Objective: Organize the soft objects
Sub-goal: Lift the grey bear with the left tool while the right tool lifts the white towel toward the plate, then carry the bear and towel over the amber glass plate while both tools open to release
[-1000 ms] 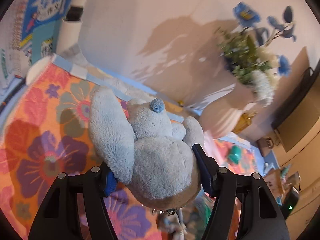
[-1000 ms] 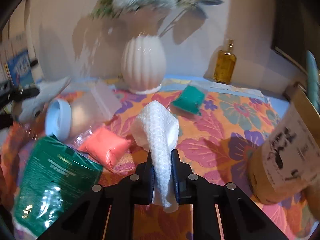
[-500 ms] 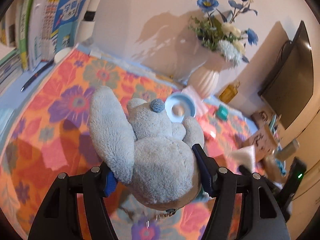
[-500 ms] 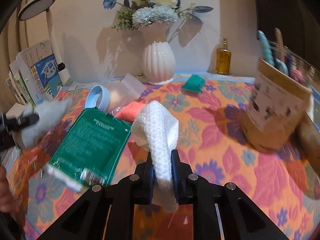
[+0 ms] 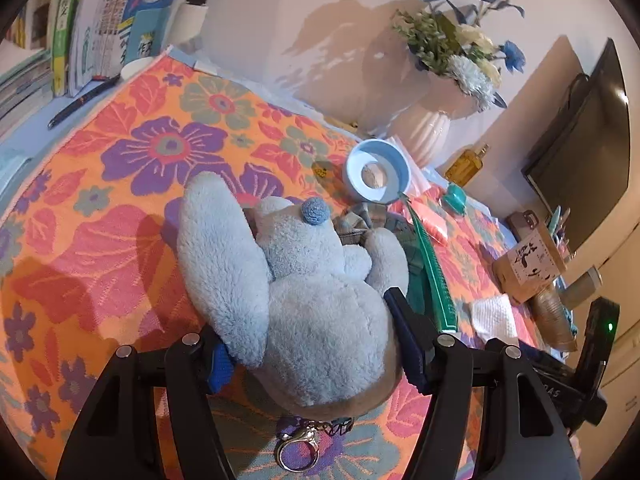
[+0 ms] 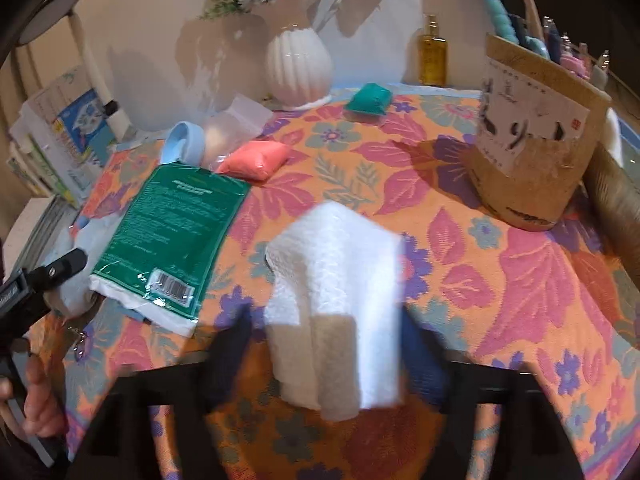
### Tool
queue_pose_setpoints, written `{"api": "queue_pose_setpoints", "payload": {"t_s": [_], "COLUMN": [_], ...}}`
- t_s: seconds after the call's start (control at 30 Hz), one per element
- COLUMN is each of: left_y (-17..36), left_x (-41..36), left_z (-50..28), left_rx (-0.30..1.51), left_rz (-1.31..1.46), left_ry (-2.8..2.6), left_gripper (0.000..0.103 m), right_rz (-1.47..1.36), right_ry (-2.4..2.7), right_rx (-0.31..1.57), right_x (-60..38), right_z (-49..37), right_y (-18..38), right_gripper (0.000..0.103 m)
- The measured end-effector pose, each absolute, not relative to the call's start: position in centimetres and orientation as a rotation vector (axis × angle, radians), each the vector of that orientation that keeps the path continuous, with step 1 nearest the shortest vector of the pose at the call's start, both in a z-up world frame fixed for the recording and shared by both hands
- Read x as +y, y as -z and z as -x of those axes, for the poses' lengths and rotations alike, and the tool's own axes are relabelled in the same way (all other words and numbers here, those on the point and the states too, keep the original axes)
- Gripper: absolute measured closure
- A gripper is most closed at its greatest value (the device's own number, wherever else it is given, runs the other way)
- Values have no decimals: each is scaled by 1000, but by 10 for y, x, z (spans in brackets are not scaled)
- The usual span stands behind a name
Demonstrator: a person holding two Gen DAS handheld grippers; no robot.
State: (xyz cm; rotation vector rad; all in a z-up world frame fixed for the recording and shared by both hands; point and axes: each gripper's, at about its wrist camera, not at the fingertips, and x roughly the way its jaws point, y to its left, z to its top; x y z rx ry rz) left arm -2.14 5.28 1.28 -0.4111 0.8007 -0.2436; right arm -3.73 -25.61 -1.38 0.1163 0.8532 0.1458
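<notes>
- Your L gripper [image 5: 316, 344] is clamped on the grey plush toy [image 5: 304, 292]; pads press both its sides. Its keyring clip [image 5: 298, 446] dangles below, over the floral cloth [image 5: 120, 208].
- Your R gripper [image 6: 326, 344]: jaws have just been opening and stand wide. The white knit cloth [image 6: 340, 280] sits between them, pads not pressing it; view too blurred to tell whether it rests on the floral cloth.
- Containers: brown paper bag [image 6: 532, 148] at R holds upright pens/brushes. White ribbed vase [image 6: 298, 64] at back holds blue & white flowers.
- Clear bag w/ blue ring [image 6: 182, 146] lies on its side; contents unclear.
- Green packet [image 6: 172, 232] lies flat near the plush. Coral pouch [image 6: 256, 160] just beyond it; teal pouch [image 6: 368, 98] nr the vase.
</notes>
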Motion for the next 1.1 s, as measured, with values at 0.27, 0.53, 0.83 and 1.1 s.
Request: {"api": "queue_pose_setpoints", "payload": {"t_s": [0.27, 0.53, 0.83, 1.1], "left_y": [-16, -24, -112, -168], "left_x": [45, 48, 8, -86], "left_z": [23, 30, 58, 53], "left_rx": [787, 760, 567, 495], "left_rz": [351, 362, 309, 211], "left_ry": [267, 231, 361, 539], "left_gripper": [39, 39, 39, 39], "right_rz": [4, -10, -190, -262], "right_ry": [-59, -174, -256, -167], "right_rx": [886, 815, 639, 491], "right_x": [-235, -230, -271, -341], "right_z": [21, 35, 61, 95], "right_y": [20, 10, -56, -112], "right_gripper": [29, 90, 90, 90]}}
